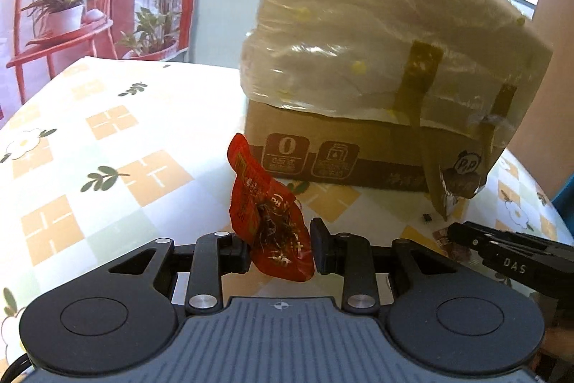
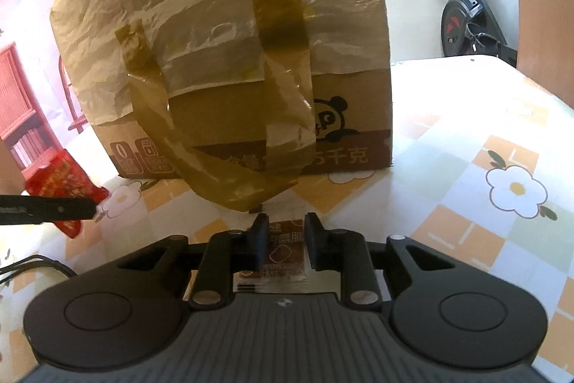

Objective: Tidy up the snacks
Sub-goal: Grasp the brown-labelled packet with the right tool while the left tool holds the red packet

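Red crinkled snack packet [image 1: 272, 221], dark contents showing through, pinched upright in left gripper [image 1: 280, 250], jaws narrow, lifted over checked tablecloth [image 1: 107, 139] before taped cardboard box [image 1: 358, 60]. Brown-printed clear sachet [image 2: 285, 250] clamped in right gripper [image 2: 286, 243], jaws fully closed on it.

"DAS" on right tongs [image 1: 452, 234]; "千克" on carton [image 2: 344, 117]

Strong daylight glares on my plastic-wrapped brown cardboard box [image 1: 376, 34], which looks blurred; my fisheye bends the edges.
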The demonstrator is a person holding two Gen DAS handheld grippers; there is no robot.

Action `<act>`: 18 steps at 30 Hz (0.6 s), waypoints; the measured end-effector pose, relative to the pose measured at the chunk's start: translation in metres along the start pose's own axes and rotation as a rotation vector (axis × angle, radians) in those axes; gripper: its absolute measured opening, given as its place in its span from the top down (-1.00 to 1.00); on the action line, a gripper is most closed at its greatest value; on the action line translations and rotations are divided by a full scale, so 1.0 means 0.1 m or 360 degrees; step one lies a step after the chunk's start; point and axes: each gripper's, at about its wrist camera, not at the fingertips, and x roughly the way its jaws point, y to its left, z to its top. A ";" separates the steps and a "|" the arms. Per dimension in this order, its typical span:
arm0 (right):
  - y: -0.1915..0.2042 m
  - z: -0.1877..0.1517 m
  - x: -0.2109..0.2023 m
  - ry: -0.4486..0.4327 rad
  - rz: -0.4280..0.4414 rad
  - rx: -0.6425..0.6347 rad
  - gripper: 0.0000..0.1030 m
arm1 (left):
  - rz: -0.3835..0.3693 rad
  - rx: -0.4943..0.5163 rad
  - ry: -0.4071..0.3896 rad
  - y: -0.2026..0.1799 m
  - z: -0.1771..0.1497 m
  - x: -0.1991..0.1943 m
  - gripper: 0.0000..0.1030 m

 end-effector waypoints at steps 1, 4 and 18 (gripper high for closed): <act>0.01 0.00 0.00 0.0003 -0.0005 -0.0011 0.52 | -0.0001 -0.0009 -0.0005 -0.02 -0.02 -0.03 0.35; 0.04 0.02 -0.01 0.0013 -0.0021 -0.0026 0.25 | -0.0008 -0.0024 -0.0018 0.01 -0.03 -0.09 0.34; 0.40 0.02 0.15 0.0119 -0.0130 -0.0317 -0.11 | -0.0073 -0.0078 -0.0037 0.07 -0.06 -0.15 0.34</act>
